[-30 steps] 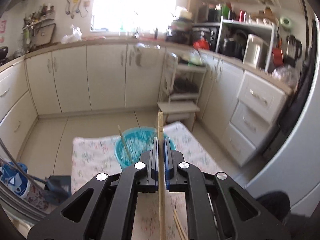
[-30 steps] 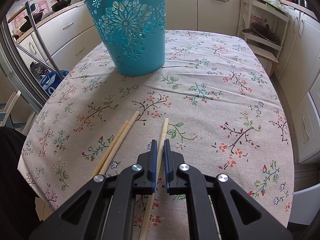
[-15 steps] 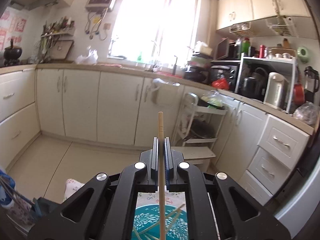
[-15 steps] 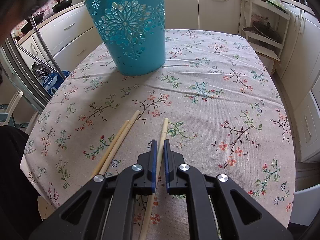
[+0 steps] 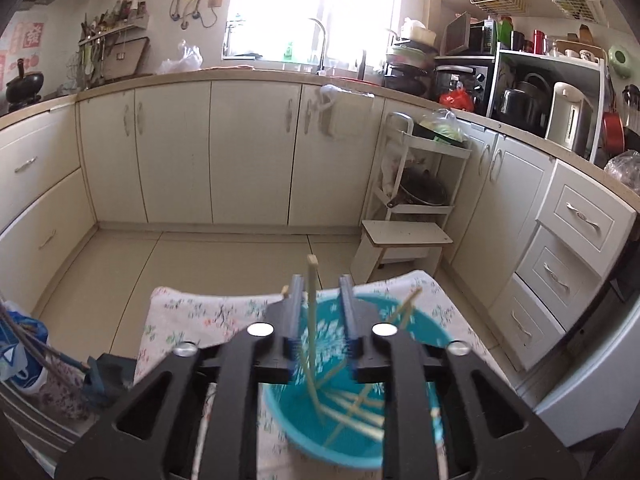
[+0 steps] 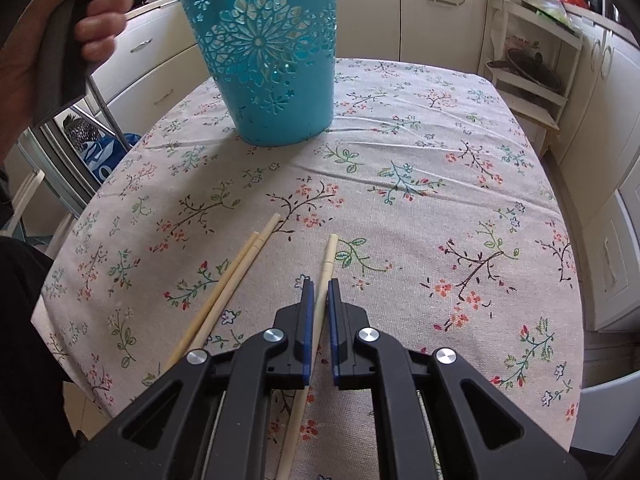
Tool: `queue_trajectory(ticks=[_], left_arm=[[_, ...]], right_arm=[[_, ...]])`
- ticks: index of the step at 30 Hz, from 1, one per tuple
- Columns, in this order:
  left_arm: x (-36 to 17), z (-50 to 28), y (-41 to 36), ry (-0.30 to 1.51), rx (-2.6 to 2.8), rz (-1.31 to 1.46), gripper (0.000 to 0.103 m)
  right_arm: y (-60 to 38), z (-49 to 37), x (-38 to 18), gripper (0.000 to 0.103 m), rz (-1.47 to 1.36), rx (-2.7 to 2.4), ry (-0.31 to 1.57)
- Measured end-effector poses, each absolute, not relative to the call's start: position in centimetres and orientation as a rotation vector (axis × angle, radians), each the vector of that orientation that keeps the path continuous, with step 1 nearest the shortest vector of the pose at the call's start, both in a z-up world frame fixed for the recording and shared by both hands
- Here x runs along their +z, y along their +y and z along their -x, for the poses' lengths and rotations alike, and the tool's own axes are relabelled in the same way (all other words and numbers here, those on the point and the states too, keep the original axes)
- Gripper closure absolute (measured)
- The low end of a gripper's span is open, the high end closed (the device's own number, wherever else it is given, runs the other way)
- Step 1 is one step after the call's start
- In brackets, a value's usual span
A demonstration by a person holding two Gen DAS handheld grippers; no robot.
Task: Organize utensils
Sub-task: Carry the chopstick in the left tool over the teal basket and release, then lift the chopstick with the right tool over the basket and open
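Directly below your left gripper (image 5: 319, 286), released with fingers apart, the teal bucket (image 5: 416, 328) holds several blurred chopsticks, one chopstick (image 5: 311, 320) standing loose between the fingers. Your right gripper (image 6: 318, 286) brackets a pale chopstick (image 6: 327, 258) on the floral tablecloth (image 6: 420, 152); grip contact unclear. Two more chopsticks (image 6: 236, 276) lie just left; bucket far ahead.

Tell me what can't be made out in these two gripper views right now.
- Left wrist view: how many chopsticks lie in the teal bucket; motion blur smears them and the left gripper covers part of the bucket.
- Right wrist view: whether the right gripper actually pinches the pale chopstick; its rear end passes under the gripper body.
- Right wrist view: the bucket's inside, hidden by its wall and cut off by the top edge.
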State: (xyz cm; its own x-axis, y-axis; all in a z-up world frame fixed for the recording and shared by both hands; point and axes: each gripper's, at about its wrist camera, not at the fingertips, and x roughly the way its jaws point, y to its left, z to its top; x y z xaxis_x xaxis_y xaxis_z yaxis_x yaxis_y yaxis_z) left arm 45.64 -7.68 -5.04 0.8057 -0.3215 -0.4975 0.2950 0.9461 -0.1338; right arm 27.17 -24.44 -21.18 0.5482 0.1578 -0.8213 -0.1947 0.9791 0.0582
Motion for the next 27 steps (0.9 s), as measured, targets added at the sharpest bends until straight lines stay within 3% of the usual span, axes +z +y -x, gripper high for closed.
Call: queue_trajectory(ticks=[1, 3, 7, 16, 22, 27], left_arm=[[-5.1, -44.3, -6.9, 0.54, -0.33, 0.055, 0.062], [-5.0, -41.9, -5.5, 0.514, -0.324, 0.063, 0.05], [-5.6, -38.6, -1.8, 0.487, -0.279, 0.138, 0.034], [-9.7, -38.6, 5.7, 0.609, -0.153, 0.41, 0.031], [-9.9, -38.6, 6.0, 0.602, -0.149, 0.434, 0.026], [-9.9, -39.1, 5.2, 0.616, -0.147, 0.417, 0.024]], right_arm=[[-24.2, -27.1, -21.2, 0.095, 0.061, 0.204, 0.961], [-24.1, -26.9, -21.2, 0.096, 0.073, 0.199, 0.952], [-26.1, -26.8, -19.8, 0.097, -0.104, 0.249, 0.927], [-28.2, -26.8, -11.0, 0.097, -0.418, 0.409, 0.708], [-26.8, -31.9, -2.5, 0.097, -0.466, 0.458, 0.504], [-25.3, -37.6, 1.2, 0.097, -0.471, 0.347, 0.369]])
